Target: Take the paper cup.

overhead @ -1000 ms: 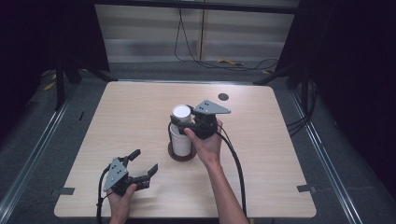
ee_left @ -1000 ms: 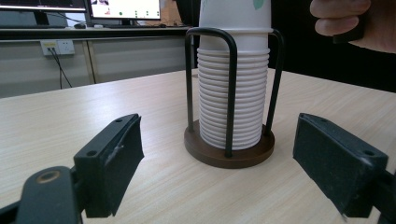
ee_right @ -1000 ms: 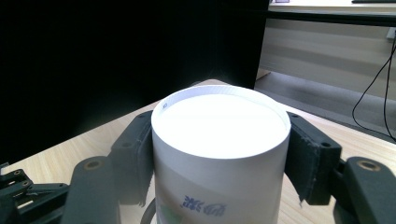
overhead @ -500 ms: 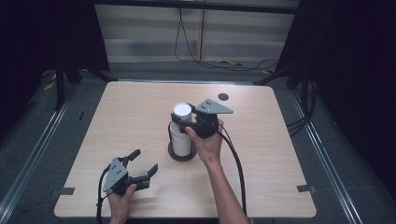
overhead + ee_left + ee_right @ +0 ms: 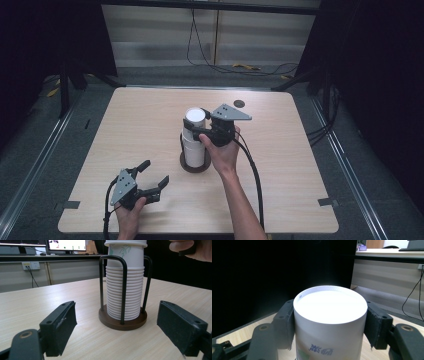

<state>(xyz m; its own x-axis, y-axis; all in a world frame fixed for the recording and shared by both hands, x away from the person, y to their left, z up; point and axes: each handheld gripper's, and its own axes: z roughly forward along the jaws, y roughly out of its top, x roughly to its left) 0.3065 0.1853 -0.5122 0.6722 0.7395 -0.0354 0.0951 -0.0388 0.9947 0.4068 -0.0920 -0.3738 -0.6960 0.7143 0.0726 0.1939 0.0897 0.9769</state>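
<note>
Topmost white paper cup (image 5: 329,322), inverted with its flat base uppermost, sat at the head of a nested stack of white paper cups (image 5: 125,296) held in a black wire-loop holder on a round dark-brown base (image 5: 122,321), which stood near the middle of the pale wooden table (image 5: 300,165). Being thin paper, such a cup was judged light, easily crushed and somewhat slick, so a gentle hold on the side wall just below the stiff base was judged the best place to take it. The right gripper (image 5: 200,129) reached it from the right, and its jaws had just been closing; in the right gripper view the two black pads (image 5: 377,322) bore on opposite sides of the cup's wall just under the base, the cup lying squarely between them. The left gripper (image 5: 152,174) rested near the table's near-left corner, well apart from the holder, with its jaws spread wide and nothing between them. A small dark round disc (image 5: 239,103) lay near the far edge.
</note>
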